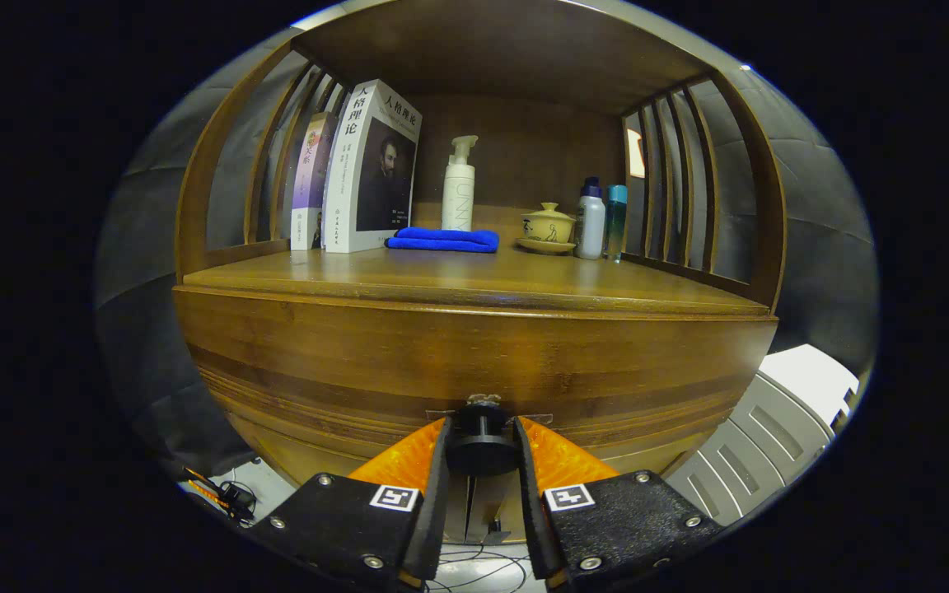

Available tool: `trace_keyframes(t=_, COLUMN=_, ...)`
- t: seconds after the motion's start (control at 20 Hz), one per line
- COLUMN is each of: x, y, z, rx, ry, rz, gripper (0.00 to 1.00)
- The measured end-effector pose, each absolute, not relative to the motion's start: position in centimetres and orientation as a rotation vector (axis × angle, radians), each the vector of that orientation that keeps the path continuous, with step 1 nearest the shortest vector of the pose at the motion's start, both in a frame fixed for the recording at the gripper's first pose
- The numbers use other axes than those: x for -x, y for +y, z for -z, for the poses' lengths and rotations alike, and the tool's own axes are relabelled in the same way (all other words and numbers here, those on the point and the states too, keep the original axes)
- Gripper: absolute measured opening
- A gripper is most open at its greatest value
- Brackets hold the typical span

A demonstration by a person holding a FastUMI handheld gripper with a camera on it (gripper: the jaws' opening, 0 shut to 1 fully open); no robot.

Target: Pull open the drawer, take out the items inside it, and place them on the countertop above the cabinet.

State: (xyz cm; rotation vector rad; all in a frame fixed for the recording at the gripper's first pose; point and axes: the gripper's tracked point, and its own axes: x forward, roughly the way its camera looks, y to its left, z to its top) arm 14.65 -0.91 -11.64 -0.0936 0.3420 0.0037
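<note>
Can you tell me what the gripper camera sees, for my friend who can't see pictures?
The gripper has both fingers closed on the round black knob of a wooden drawer. Above it, the countertop holds two books, a folded blue cloth, a pump bottle, a lidded cup and two small bottles.

Gripper view: low, close, facing cabinet (474, 354) front, looking slightly upward.

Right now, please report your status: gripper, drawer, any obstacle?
Gripper shut on drawer knob. Drawer front closed or barely out. Nothing in the way.
</note>
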Motion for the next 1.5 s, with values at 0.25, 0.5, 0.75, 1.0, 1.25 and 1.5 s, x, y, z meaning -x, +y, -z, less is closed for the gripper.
trace_keyframes(t=0.25, x=-14.5, y=-0.9, z=11.4, rx=0.088, ry=0.340, rz=-0.028, gripper=0.41)
trace_keyframes(t=0.5, x=-12.9, y=-1.0, z=11.2, rx=0.080, ry=0.336, rz=-0.032, gripper=0.40)
trace_keyframes(t=0.75, x=-11.2, y=-1.0, z=11.1, rx=0.082, ry=0.348, rz=-0.036, gripper=0.40)
trace_keyframes(t=1.0, x=-9.0, y=-1.2, z=10.9, rx=0.090, ry=0.372, rz=-0.045, gripper=0.40)
trace_keyframes(t=1.25, x=-6.3, y=-1.5, z=10.8, rx=0.098, ry=0.411, rz=-0.030, gripper=0.39)
trace_keyframes(t=1.5, x=-3.6, y=-1.6, z=10.5, rx=0.098, ry=0.440, rz=-0.024, gripper=0.39)
